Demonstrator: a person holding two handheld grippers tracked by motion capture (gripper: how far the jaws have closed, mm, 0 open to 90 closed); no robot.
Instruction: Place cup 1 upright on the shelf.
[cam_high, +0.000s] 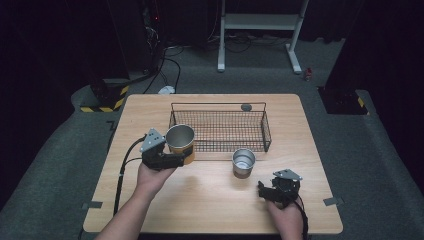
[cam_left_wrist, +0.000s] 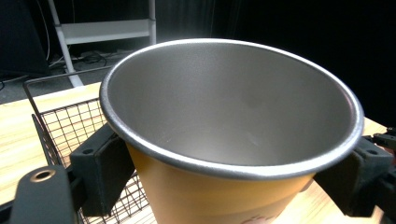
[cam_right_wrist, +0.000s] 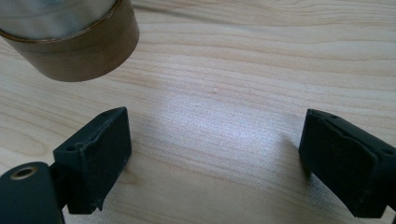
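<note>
Beside basket (cam_high: 218, 131), orange cup (cam_high: 180, 143) upright (mouth skyward).

Your worktop (cam_high: 210, 200) is light wood with rounded corners, standing on grey carpet. A black wire basket (cam_high: 220, 131) sits on it toward the far middle, and a small dark round thing (cam_high: 246, 107) (too small to identify) lies just behind the basket's far rim. A metal cup with a brown band (cam_high: 243, 163) stands upright on the wood, near the basket's front right corner but apart from it. Grey tape tabs (cam_high: 330, 201) mark the near edge at both sides.
</note>
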